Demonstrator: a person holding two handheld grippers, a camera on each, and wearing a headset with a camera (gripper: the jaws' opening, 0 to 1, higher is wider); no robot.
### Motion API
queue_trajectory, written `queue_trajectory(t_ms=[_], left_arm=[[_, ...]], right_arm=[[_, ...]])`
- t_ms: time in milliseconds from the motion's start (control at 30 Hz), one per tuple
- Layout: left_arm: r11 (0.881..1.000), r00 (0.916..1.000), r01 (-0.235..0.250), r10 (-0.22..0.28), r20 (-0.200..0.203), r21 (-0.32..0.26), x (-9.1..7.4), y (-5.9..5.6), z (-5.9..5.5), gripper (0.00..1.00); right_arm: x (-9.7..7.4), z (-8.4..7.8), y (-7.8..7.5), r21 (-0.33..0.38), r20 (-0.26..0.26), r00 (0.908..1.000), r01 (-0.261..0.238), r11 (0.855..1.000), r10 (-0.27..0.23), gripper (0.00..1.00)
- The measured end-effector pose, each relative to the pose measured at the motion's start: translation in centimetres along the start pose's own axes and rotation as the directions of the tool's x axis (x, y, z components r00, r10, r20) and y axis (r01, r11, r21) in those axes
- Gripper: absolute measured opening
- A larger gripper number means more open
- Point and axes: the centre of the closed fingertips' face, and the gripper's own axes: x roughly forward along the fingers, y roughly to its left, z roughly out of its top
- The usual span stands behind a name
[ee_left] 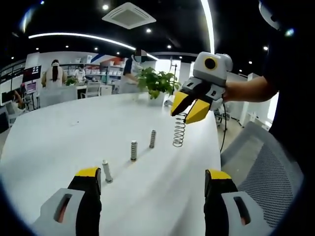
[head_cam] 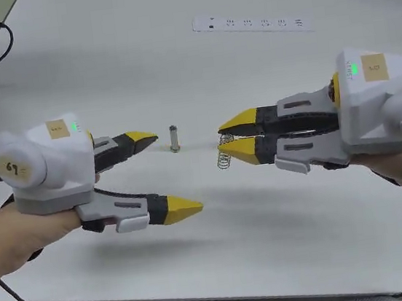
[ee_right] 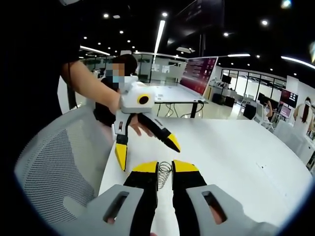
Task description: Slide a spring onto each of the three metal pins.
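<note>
White tabletop (head_cam: 103, 67) carries a bare metal pin (head_cam: 174, 138); right of it the right claw (head_cam: 223, 138) is clamped on a dangling spring (head_cam: 224, 156), left of it the left claw (head_cam: 174, 172) gapes apart, and in the left gripper view two spring-covered pins (ee_left: 133, 150) (ee_left: 152, 138) stand beyond it

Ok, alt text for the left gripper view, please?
The right gripper holds a spring dangling above a white table. Three pins stand in a row: two wear springs, the nearest is bare. The left gripper is open.
</note>
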Motion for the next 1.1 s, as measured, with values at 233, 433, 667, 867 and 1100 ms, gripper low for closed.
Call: queue_trajectory(t_ms=[233,433,667,867,1100], left_arm=[[0.999,0.9991,-0.042,0.042,0.007,-0.01,-1.1,1.2,-0.3,0.98],[0.998,0.9984,-0.055,0.055,0.013,-0.02,-1.3,1.5,-0.3,0.98],[0.998,0.9978,-0.063,0.064,0.019,-0.026,-1.5,1.8,-0.4,0.98],[0.997,0.9975,-0.07,0.07,0.013,-0.034,-1.8,2.0,-0.7,0.98],[0.997,0.9975,-0.07,0.07,0.01,-0.036,-2.0,1.8,-0.9,0.98]], right_arm=[[-0.2,-0.2,-0.3,0.001,-0.007,1.0,0.007,1.0,-0.007,0.07],[-0.1,-0.2,-0.4,-0.001,-0.01,0.9999,0.01,1.0,-0.01,0.07],[-0.1,-0.6,-0.6,0.002,-0.021,0.9996,0.019,1.0,-0.019,0.07],[-0.1,-1.1,-0.5,-0.008,-0.04,0.9991,0.015,1.0,-0.015,0.07],[0.5,-1.4,-0.3,-0.019,-0.052,0.9987,-0.003,1.0,0.003,0.07]])
